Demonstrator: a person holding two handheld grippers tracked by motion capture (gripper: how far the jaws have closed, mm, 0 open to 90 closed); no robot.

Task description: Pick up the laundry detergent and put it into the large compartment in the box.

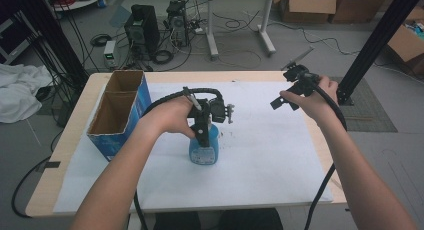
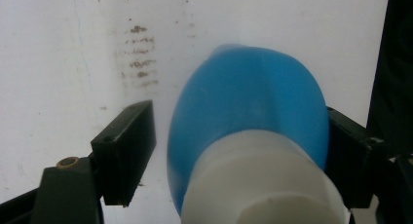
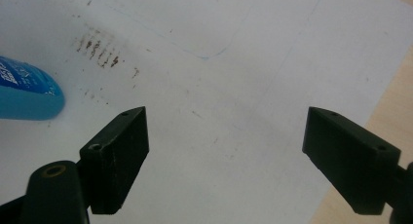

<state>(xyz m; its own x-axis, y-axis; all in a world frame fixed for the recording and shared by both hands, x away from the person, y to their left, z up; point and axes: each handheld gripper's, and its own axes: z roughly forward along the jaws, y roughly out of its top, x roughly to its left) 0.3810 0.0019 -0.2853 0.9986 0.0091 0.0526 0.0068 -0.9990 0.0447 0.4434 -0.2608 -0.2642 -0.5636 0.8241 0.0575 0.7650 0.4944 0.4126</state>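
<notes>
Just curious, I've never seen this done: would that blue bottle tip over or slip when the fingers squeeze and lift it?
The bottle stands upright, tall on a small base, so a sideways nudge could probably tip it. Its smooth, rounded plastic sides may slip between the flat fingers. It looks full of blue liquid, so likely fairly heavy for its size.

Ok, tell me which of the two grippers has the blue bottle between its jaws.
The left gripper: the blue bottle stands between its jaws. The right gripper stands open over bare white paper.

A light wooden table (image 1: 65, 140) under a white sheet (image 1: 270, 155) stands on grey floor (image 1: 320, 55) — behind it computer towers (image 1: 142, 27), tangled cables (image 1: 165, 55), another desk (image 1: 240, 20), cardboard boxes (image 1: 307, 5).
</notes>
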